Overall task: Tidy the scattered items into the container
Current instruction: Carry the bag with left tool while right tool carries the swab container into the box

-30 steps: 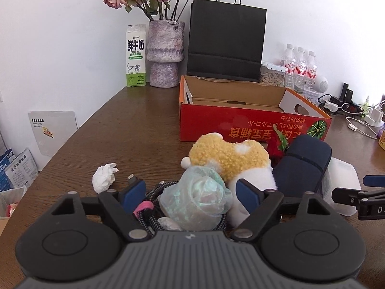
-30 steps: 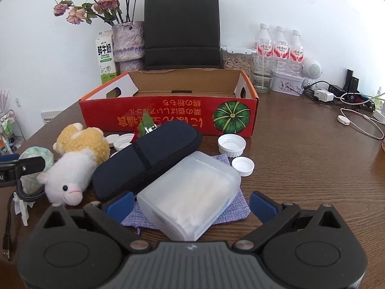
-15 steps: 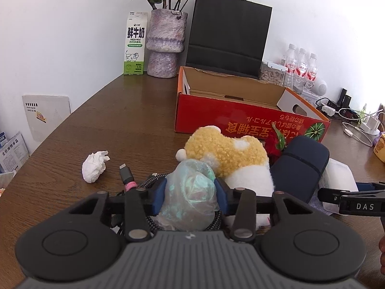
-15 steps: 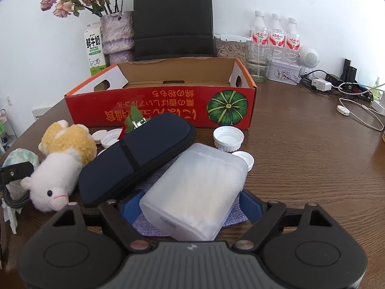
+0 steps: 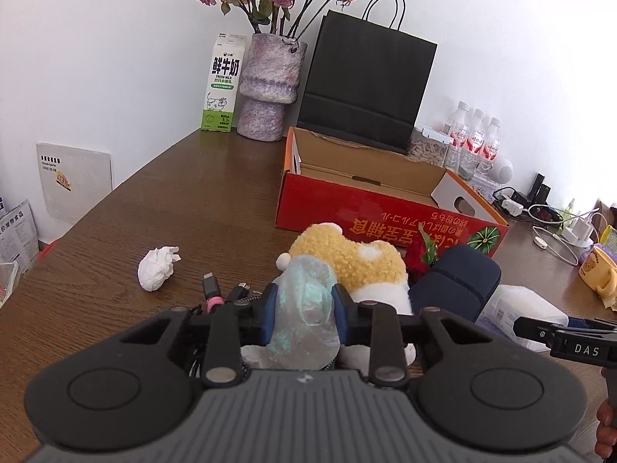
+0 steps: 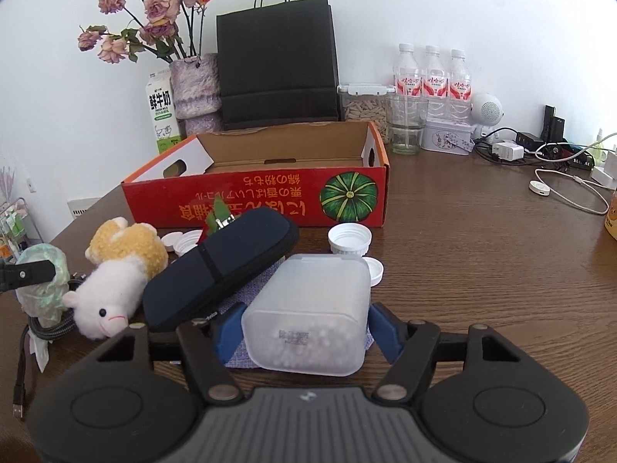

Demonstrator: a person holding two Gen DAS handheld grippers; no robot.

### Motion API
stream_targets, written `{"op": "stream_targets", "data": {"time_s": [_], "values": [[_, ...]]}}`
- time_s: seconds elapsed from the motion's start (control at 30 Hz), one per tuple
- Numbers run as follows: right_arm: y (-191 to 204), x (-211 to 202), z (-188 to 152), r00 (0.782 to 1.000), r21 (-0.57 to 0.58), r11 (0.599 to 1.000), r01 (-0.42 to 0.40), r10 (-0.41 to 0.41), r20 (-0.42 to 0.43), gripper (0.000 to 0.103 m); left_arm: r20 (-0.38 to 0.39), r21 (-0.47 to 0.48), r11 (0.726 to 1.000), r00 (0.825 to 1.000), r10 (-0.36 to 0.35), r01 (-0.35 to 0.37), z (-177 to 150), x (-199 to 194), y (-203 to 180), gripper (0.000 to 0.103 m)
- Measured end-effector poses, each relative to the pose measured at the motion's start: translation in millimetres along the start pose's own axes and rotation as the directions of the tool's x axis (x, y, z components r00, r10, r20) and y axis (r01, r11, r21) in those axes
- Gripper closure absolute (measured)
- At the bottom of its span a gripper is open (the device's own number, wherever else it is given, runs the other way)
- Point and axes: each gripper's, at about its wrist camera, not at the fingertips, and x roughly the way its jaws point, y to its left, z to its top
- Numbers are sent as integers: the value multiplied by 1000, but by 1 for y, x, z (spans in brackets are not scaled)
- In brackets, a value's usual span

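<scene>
A crumpled greenish plastic bag [image 5: 304, 308] sits between the pads of my left gripper [image 5: 304, 303]; the jaws are closing and both pads press into it. Under the bag lies a braided cable [image 5: 210, 289]. My right gripper [image 6: 306, 332] is closing on a frosted white plastic box [image 6: 312, 308], with a pad against each side. The box rests on a purple cloth [image 6: 246, 301] beside a dark zip case [image 6: 219, 262]. A yellow and white plush toy [image 6: 115, 270] lies left of the case. The red cardboard box [image 6: 270, 196] stands open behind them.
A crumpled tissue [image 5: 156, 272] lies at the left. White caps [image 6: 349, 237] sit near the red box. Against the wall stand a milk carton [image 5: 221, 85], a vase [image 5: 270, 88], a black paper bag [image 5: 366, 88] and water bottles [image 6: 428, 73]. Chargers and cords [image 6: 559, 169] fill the right.
Both grippers' jaws have narrowed from wide open: the left onto the plastic bag, the right onto the frosted box. Both views have shifted a little.
</scene>
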Motion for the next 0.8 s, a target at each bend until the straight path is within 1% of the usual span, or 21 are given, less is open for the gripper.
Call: {"op": "stream_targets", "data": {"time_s": [0.13, 0.27, 0.47, 0.63, 0.73, 0.8], "values": [[-3, -11, 5, 999, 0, 1000, -12, 12, 37, 37, 28, -4, 1000, 1000, -15, 15, 8, -8, -3, 73], [-7, -17, 13, 998, 4, 1000, -27, 27, 63, 38, 40, -10, 999, 998, -41, 41, 18, -11, -8, 73], [-13, -21, 38, 992, -2, 999, -40, 40, 123, 38, 64, -4, 997, 995, -78, 78, 47, -5, -19, 73], [-16, -15, 81, 982, -36, 998, -48, 54, 180, 38, 64, 16, 993, 991, -119, 119, 89, 16, -37, 73], [-13, 0, 115, 977, -64, 997, -45, 57, 207, 38, 66, 44, 991, 989, -132, 129, 116, 35, -52, 73], [-13, 19, 139, 977, -73, 996, -47, 61, 206, 38, 57, 58, 990, 990, -130, 126, 134, 53, -62, 73]]}}
